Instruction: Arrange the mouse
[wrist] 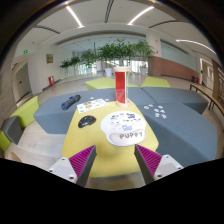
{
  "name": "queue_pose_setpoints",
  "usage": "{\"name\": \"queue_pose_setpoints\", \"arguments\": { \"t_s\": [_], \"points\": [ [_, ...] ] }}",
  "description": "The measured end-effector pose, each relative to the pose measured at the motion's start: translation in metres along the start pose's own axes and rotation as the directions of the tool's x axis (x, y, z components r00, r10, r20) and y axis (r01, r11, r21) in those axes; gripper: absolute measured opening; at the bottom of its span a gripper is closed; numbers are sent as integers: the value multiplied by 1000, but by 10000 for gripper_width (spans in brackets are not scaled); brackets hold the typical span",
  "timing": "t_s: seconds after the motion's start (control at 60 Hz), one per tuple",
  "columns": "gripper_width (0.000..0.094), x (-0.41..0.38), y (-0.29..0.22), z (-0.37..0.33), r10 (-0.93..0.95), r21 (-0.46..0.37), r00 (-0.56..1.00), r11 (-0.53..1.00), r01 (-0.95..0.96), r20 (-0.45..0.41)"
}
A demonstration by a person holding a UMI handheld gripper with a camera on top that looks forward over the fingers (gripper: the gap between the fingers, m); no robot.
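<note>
Room: a bright, wide hall with strip lights overhead, large windows and potted plants (112,52) at the far side.
Table: a yellow-topped table (88,140) runs ahead of the gripper, with grey tables to either side.
Mouse: a small dark mouse (87,121) lies on the yellow table, ahead of the jaws and a little to their left, just beside the round pad.
Handling: it looks light, rigid and smooth-shelled, so it could slip; a hold across its two long sides, near the middle, seems the safest.
Round pad: a white circular mouse pad (124,125) with printed lettering lies straight ahead of the jaws, bare on top.
Red stand: an upright red sign (120,86) stands beyond the pad.
Other items: papers (93,104) and a dark object (70,101) lie further off; small white pieces (154,110) are scattered on the right grey table.
Gripper: the gripper (115,162) hovers above the near table edge, jaws spread wide and holding nothing.
</note>
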State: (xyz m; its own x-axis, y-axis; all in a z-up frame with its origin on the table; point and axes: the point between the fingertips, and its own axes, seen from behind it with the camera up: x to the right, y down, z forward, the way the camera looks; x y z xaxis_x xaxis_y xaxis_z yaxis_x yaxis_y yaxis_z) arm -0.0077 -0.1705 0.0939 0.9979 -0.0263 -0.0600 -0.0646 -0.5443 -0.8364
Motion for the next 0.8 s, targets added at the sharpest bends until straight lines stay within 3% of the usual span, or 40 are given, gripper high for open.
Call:
{"name": "queue_pose_setpoints", "arguments": {
  "t_s": [0.15,0.333,0.5,0.8],
  "points": [
    [814,-8,-7,16,-4,-10,999,1000,4,52],
    [814,-76,-15,51,-57,-18,986,998,60,158],
    [809,-134,-18,121,-100,-41,965,993,113,241],
    [816,-156,-18,234,-84,-89,980,991,101,178]
  ]
}}
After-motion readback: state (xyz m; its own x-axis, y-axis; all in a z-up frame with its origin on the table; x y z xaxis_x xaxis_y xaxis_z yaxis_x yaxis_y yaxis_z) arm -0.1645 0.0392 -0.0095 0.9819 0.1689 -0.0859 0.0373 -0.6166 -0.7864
